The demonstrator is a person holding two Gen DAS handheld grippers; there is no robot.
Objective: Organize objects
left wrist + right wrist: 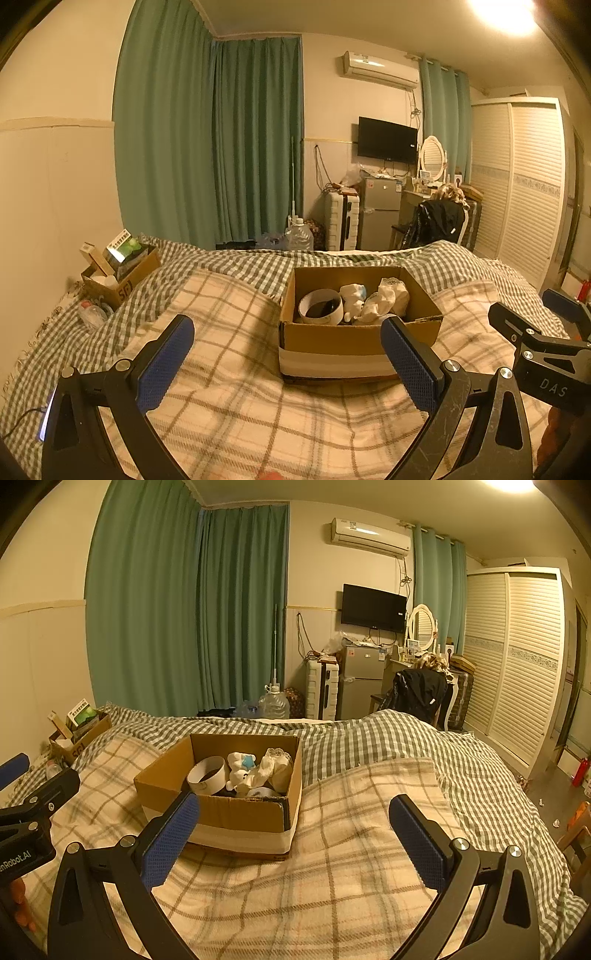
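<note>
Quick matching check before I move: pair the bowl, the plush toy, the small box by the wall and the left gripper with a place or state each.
1. bowl
2. plush toy
3. small box
4. left gripper

A. jaws open, holding nothing
B. far left on the bed, beside the wall
C. left part of the big cardboard box
D. middle of the big cardboard box

Pairs: 1-C, 2-D, 3-B, 4-A

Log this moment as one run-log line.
left gripper: open, empty | right gripper: open, empty | cardboard box: on bed, holds bowl | phase: approach
</note>
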